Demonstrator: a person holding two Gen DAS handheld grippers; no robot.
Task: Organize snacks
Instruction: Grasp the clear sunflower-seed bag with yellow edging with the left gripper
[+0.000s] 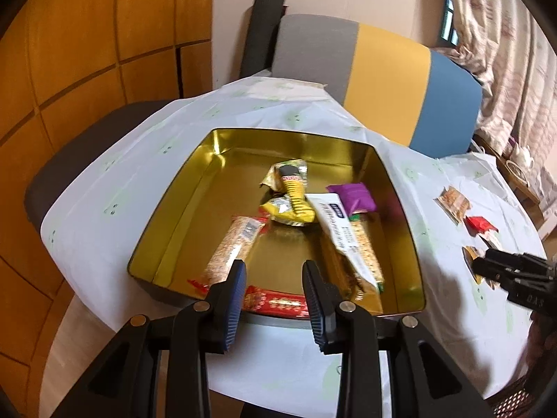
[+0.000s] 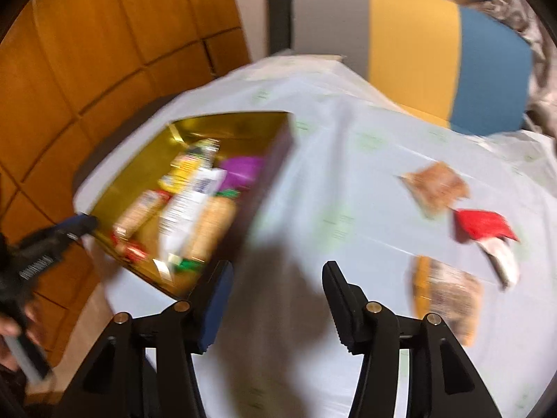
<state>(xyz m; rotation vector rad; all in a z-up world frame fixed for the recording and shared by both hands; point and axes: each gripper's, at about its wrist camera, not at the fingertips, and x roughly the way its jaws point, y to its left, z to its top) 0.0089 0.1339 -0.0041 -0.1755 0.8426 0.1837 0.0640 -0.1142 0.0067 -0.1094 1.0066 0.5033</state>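
Left wrist view – tin: a gold-lined tin (image 1: 167, 216) sits on the white-covered table (image 1: 104, 188), several wrapped snacks already inside – a long cracker bar (image 1: 231, 247), yellow packets (image 1: 290, 205), a purple packet (image 1: 351, 196), a white wrapper (image 1: 334, 226).
Left wrist view – left claw: the left claw (image 1: 273, 291) hovers over the tin's near rim, jaws a little apart with nothing between them.
Left wrist view – loose snacks: a brown packet (image 1: 452, 203) and a red packet (image 1: 480, 224) lie on the cloth, right of the tin; the right claw (image 1: 487, 266) shows at the edge just by them.

Right wrist view – right claw: the right claw (image 2: 275, 299) is parted and empty above bare cloth; the picture is smeared.
Right wrist view – what is left: brown packet (image 2: 435, 188), red packet (image 2: 484, 224), a whitish wrapper (image 2: 501, 257) touching it, and an orange-brown packet (image 2: 449, 296) nearest the claw, all well apart from the tin (image 2: 139, 174).

Step in hand: probably fetching the next loose snack.
How to do it well: take the nearest packet first, come down with the jaws straddling its narrow side, pinch the wrapper edge without crushing – then lift clear of the tin wall before letting go.
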